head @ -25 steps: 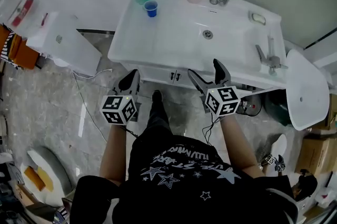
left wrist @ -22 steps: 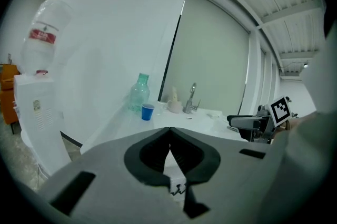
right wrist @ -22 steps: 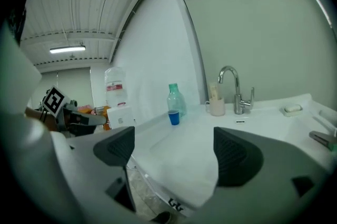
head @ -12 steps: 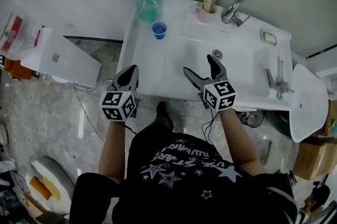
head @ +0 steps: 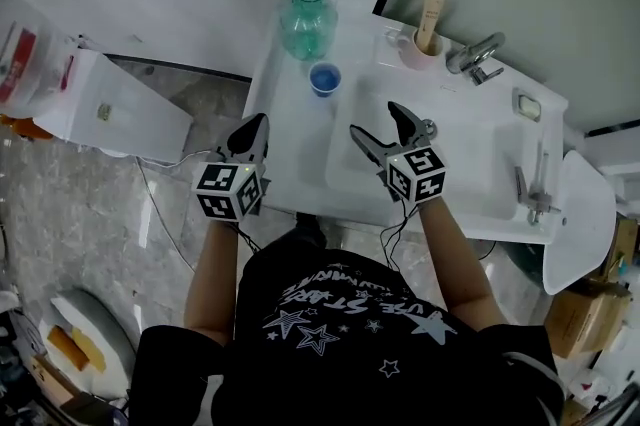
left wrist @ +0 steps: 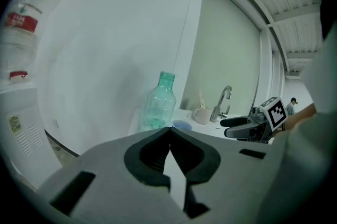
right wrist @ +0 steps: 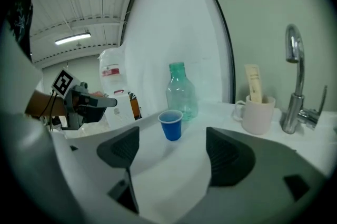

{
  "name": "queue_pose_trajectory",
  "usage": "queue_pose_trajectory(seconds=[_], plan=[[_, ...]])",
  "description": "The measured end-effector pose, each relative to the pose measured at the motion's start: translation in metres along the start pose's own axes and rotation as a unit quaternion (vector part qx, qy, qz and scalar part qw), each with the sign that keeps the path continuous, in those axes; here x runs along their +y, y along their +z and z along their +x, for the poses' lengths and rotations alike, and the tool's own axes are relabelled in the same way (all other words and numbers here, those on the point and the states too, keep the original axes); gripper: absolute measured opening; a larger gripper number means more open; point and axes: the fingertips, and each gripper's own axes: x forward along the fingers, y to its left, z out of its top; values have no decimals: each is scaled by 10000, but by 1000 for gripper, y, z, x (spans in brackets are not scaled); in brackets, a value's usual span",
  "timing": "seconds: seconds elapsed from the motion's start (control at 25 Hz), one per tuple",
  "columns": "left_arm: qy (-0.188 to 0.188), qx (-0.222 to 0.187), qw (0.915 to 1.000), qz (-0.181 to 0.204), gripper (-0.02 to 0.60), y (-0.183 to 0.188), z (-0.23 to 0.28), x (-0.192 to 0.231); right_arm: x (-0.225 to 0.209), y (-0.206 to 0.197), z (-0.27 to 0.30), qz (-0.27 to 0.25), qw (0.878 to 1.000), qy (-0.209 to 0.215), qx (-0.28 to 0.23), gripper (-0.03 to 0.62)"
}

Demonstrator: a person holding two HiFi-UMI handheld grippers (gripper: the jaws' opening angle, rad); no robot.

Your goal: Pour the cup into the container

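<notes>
At upper centre of the head view, the small blue plastic cup (head: 324,79) stands upright on the left ledge of the white ceramic washbasin (head: 300,129). It is just below the tall green translucent plastic bottle (head: 306,14) in the frame, near it but apart from it. The step in hand looks like your reach for the cup.

Your right gripper (head: 376,121) sits just below the cup, over the basin, with its jaws spread. They have just been closing a little, and nothing stands between them. In the right gripper view the cup is already centred ahead, so keep that line. Hold the jaws wide until both pads flank the cup wall, then close gently at mid-height, since a thin cup may buckle and spill. It probably holds liquid, so keep it level as you lift.

Your left gripper (head: 255,127) is at the washbasin's near-left edge, jaws pressed together and empty. Consider opening it to steady the bottle, because the neck looks narrow and the bottle could tip. The mouth appears uncapped, though I cannot be certain.
</notes>
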Motion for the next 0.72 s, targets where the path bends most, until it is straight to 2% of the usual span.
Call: queue_pose_trajectory(seconds=[0.44,0.72], plan=[[84,160,9997,-173,11,-3,29,41,6,-14,83,-433,9978,406,292,396],[44,299,9994,-146,11,-7,42,52,9,-18,116,-665,9956,629,200,396]])
